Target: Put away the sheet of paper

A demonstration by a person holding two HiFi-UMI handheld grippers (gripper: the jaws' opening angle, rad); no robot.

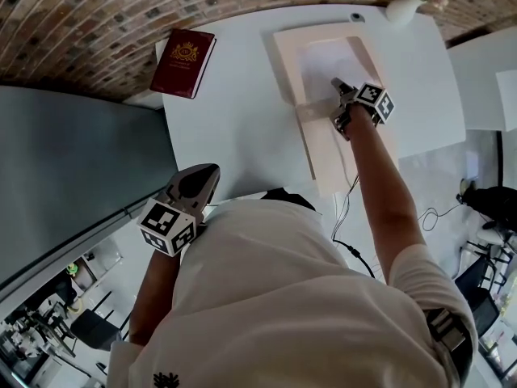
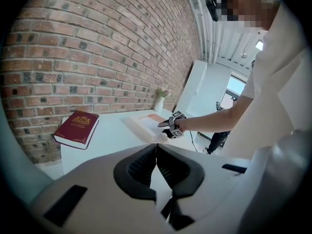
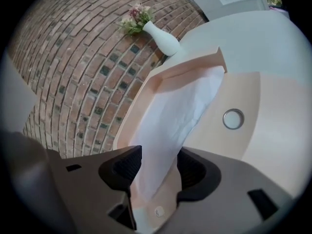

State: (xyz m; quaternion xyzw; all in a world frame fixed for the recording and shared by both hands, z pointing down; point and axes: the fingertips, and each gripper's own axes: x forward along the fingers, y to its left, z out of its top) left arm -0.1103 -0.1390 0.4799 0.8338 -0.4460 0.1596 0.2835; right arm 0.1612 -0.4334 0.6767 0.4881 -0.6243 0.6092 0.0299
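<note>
Lying flat on white table [image 1: 234, 120], upper centre of head view: open beige envelope [image 1: 323, 168], sheet of paper [image 3: 170, 126] partly tucked inside. Right gripper [image 3: 160, 160] jaws apart, paper's near end between them, not clamped. Left gripper [image 2: 156, 165] closed, empty, lower left. White vase [image 3: 163, 39] holds flowers [image 3: 134, 17].

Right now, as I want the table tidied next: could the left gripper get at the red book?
Probably yes. The red book lies alone on the table, nothing on it; the left gripper is empty, fingers together, with only bare table between them.
</note>
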